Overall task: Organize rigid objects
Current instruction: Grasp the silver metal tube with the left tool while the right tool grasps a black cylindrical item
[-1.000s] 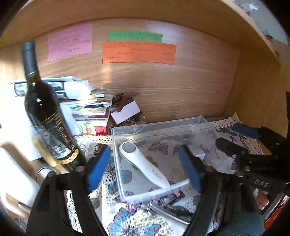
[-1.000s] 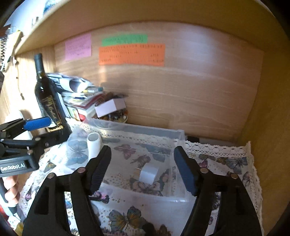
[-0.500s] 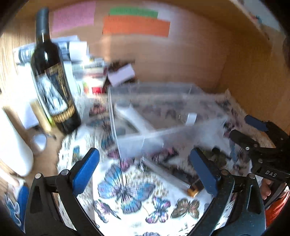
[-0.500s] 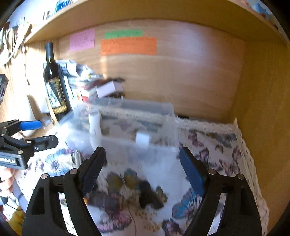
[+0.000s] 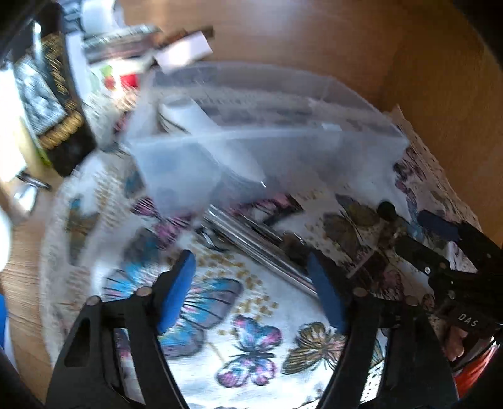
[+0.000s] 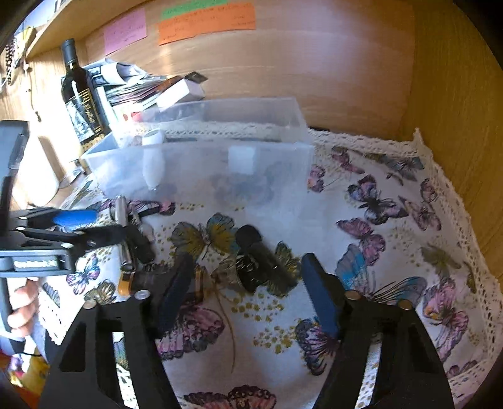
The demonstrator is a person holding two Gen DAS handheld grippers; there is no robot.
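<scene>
A clear plastic bin (image 6: 204, 170) (image 5: 261, 148) sits on the butterfly cloth (image 6: 377, 220) and holds a white handheld device (image 6: 152, 157) (image 5: 201, 126) and a small white roll (image 6: 240, 159). In front of the bin lie a silver metal tool (image 5: 261, 245) (image 6: 121, 226), a dark cylindrical object (image 6: 261, 261) and other small dark items. My left gripper (image 5: 251, 289) is open and empty just above the metal tool. My right gripper (image 6: 245, 289) is open and empty over the dark object. The left gripper also shows in the right wrist view (image 6: 78, 226).
A dark wine bottle (image 6: 80, 94) stands left of the bin, with stacked papers and boxes (image 6: 141, 85) behind it. Wooden shelf walls (image 6: 446, 94) close the back and right. Coloured notes (image 6: 204, 20) hang on the back wall.
Both grippers pulled back from the bin and tilted down. The loose items on the cloth in front of the bin came into view between the fingers.
</scene>
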